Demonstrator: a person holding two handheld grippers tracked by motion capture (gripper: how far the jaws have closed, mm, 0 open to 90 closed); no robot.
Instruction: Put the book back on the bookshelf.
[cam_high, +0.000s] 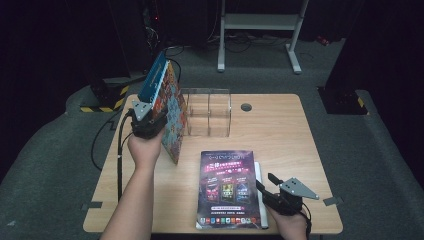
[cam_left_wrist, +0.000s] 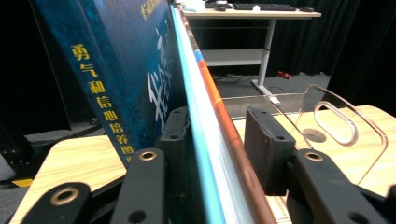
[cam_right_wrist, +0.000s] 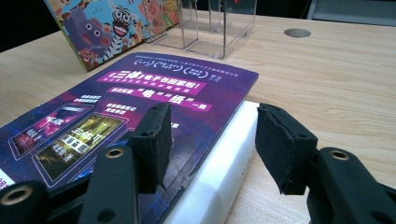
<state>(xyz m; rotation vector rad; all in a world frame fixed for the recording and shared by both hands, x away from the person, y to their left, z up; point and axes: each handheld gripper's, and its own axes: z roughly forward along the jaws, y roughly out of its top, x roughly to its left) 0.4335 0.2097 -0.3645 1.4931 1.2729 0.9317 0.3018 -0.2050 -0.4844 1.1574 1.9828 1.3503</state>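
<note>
Right gripper (cam_high: 263, 186): lower right of the high view, resting low at the near table edge; jaws parted and empty, straddling the right edge of the purple book without pressing on it.
Purple book (cam_high: 227, 187): flat on the table (cam_high: 280, 135), lower centre of the high view, cover up; the right gripper view shows a thick white page block under the cover.
Left gripper (cam_high: 159, 116): left of centre in the high view, raised off the table; jaws stand either side of the two upright books, left pad against the blue cover, right pad with a gap beside it, so the hold looks loose or letting go.
Blue book (cam_left_wrist: 126, 70): upright and tilted, in the upper left of the left gripper view, a yellow title down its spine.
Animal book (cam_high: 175, 117): against the blue one, its bottom corner resting on the table just left of the clear rack.
Clear rack (cam_high: 207, 112): centre of the table, its compartments empty.
Step in hand: judged, standing the two books by the rack, ahead of shelving them.
Next move: likely a firmer grip, then a shift rightward into a compartment, kept upright.
View differences: the left gripper view gives the pad gap and the spine lettering; the right gripper view gives the cartoon animals on the cover; the high view gives the layout.
</note>
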